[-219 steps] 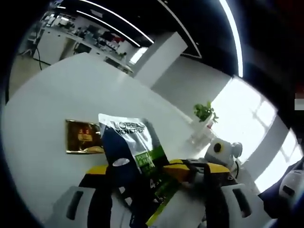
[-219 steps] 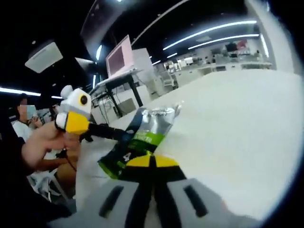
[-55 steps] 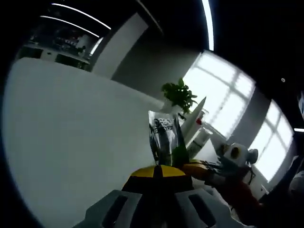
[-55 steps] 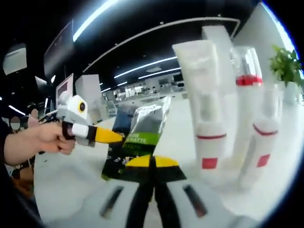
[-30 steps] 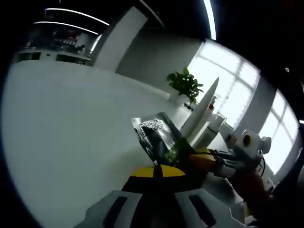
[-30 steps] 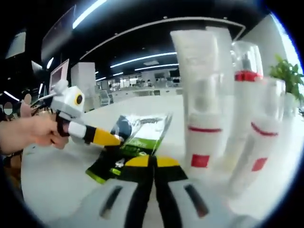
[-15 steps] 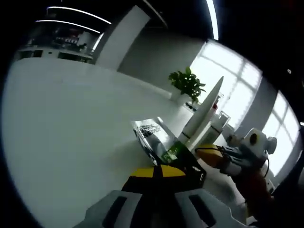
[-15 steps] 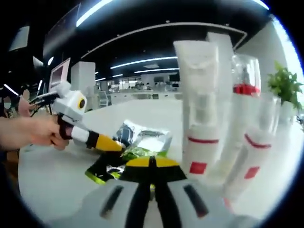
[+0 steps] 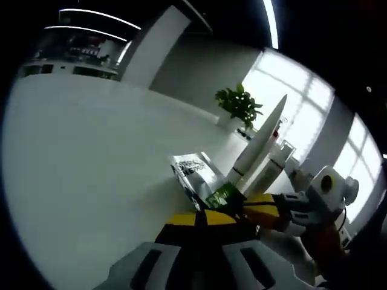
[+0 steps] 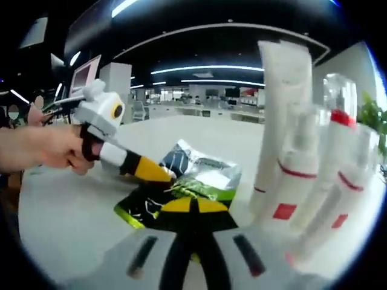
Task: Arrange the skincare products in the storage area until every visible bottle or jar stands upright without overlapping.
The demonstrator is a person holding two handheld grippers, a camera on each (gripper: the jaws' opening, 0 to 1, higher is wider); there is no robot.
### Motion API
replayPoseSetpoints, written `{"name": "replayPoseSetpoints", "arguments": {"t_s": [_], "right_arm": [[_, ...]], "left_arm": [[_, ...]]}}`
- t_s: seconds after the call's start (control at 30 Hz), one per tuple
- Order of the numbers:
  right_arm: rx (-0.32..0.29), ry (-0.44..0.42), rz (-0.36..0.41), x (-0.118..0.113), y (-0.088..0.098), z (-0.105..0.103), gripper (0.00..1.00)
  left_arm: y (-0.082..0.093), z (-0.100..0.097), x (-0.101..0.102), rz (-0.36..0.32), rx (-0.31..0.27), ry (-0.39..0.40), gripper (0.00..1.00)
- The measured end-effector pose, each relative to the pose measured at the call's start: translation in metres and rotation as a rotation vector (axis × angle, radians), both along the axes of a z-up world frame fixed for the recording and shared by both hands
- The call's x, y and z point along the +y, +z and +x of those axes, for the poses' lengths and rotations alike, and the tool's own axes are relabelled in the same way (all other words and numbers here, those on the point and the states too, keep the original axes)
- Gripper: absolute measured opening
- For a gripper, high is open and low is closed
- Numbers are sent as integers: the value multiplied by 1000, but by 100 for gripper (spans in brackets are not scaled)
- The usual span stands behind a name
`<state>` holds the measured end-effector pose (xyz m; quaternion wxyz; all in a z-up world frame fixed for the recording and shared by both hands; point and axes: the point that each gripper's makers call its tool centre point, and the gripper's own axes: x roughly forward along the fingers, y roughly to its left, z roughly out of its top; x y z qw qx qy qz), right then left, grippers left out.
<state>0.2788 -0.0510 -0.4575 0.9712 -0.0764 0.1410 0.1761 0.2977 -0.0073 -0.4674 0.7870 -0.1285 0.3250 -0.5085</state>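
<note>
A silver, black and green pouch (image 9: pixel 195 174) lies tilted low over the white table (image 9: pixel 84 151), just in front of a group of upright white tubes (image 9: pixel 259 147). My left gripper (image 9: pixel 203 217) is shut on the pouch's near edge. My right gripper (image 9: pixel 263 203) comes in from the right and touches the pouch's dark bottom end. In the right gripper view the pouch (image 10: pixel 202 178) lies beyond my shut right gripper (image 10: pixel 191 206), with a green sliver of it between the jaws. My left gripper (image 10: pixel 152 171), held by a hand (image 10: pixel 42 148), pinches the pouch's left side.
Several white tubes and bottles with red bands (image 10: pixel 289 151) stand close together at the right, one under a clear cap (image 10: pixel 338 99). A potted plant (image 9: pixel 239 106) stands behind them. The table (image 10: pixel 66 211) stretches wide and white on the left.
The pouch has sunk from leaning upright to lying nearly flat beside the tubes. Both grippers stay on it, and the left one has come closer in the right gripper view.
</note>
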Motion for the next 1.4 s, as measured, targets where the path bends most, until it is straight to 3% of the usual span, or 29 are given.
{"name": "replayPoseSetpoints", "arguments": {"t_s": [0.77, 0.93, 1.0, 1.4], "right_arm": [[14, -9, -78, -5, -8, 2, 0], [13, -10, -81, -6, -8, 2, 0], [13, -10, -82, -6, -9, 2, 0], [18, -13, -95, -8, -8, 4, 0]], "left_arm": [[-1, -1, -4, 18, -3, 12, 1], [-2, 3, 0, 50, -31, 27, 4], [0, 7, 3, 39, -16, 42, 6], [16, 15, 24, 24, -57, 90, 12]]}}
